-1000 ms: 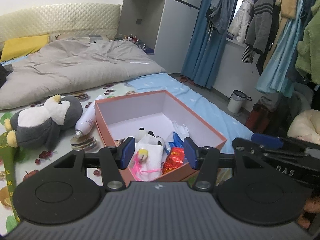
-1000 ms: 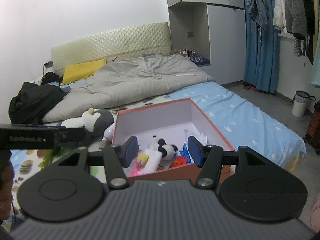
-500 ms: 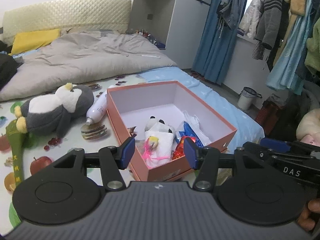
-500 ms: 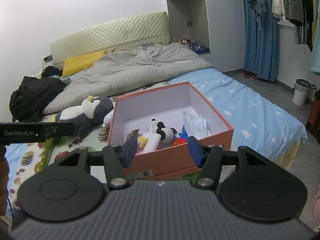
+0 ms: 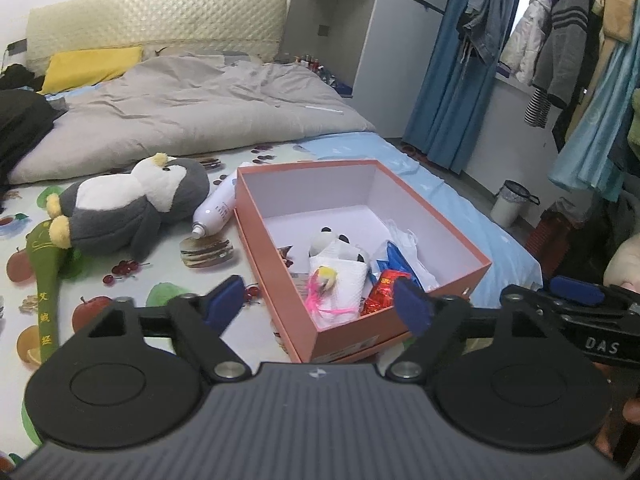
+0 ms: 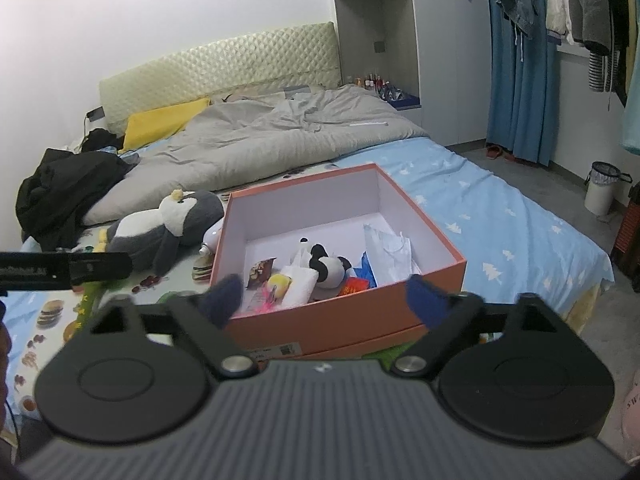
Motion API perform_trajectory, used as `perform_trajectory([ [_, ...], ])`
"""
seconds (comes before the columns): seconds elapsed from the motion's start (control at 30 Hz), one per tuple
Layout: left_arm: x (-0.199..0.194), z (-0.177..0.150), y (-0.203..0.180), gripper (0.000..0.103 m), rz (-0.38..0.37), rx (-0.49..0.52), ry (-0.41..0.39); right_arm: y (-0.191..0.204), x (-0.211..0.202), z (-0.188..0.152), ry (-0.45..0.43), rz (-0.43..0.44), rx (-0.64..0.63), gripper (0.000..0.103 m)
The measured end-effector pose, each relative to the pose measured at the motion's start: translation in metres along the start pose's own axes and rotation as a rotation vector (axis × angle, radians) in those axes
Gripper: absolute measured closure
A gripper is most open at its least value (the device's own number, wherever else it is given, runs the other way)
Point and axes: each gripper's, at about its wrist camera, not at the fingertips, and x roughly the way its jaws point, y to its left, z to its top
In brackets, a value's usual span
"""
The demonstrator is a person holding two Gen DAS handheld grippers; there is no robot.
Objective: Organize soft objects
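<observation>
Both sets of tongs have just been opening and now stand wide with nothing between the pads: the left tongs (image 5: 322, 306) and the right tongs (image 6: 324, 300) hang short of the near wall of the orange box (image 5: 280, 264), which sits open on the bed (image 6: 500, 220). Small soft things already lie inside it, among them a little panda toy (image 5: 340, 246). The big one left out is the penguin plush (image 5: 132, 204), lying on its side on the fruit-print sheet just left of the box, with a white bottle (image 5: 214, 210) between the two. The likely next step is fetching that penguin. The left tongs are nearer; it would be best to come in from above, pinch the plump belly rather than a wing, and keep clear of the bottle. The far half of the box floor is bare, so it could go there.
</observation>
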Motion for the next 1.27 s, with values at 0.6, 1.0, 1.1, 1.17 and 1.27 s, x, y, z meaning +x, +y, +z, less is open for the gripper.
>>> perform_trajectory([
  [0.6, -0.0055, -0.0013, 0.0099, 0.0, 0.069, -0.021, -0.004, -0.0032, 0.0057, -0.0072, 0.026, 0.004, 0.024, 0.0],
  [1.0, -0.0046, -0.0038, 0.0061, 0.0, 0.089, 0.001, -0.002, 0.0001, 0.0085, -0.0071, 0.039, 0.002, 0.013, 0.0],
  [1.1, -0.0038, -0.0044, 0.0055, 0.0, 0.086, -0.001, 0.0, 0.0013, 0.0092, -0.0067, 0.041, -0.001, 0.006, 0.0],
  [1.17, -0.0039, -0.0051, 0.0059, 0.0, 0.083, -0.004, 0.001, 0.002, 0.0102, -0.0063, 0.042, -0.002, 0.006, 0.0],
  [1.27, -0.0037, -0.0059, 0.0079, 0.0, 0.082, -0.008, -0.001, 0.0019, 0.0103, -0.0062, 0.042, -0.001, 0.005, 0.0],
])
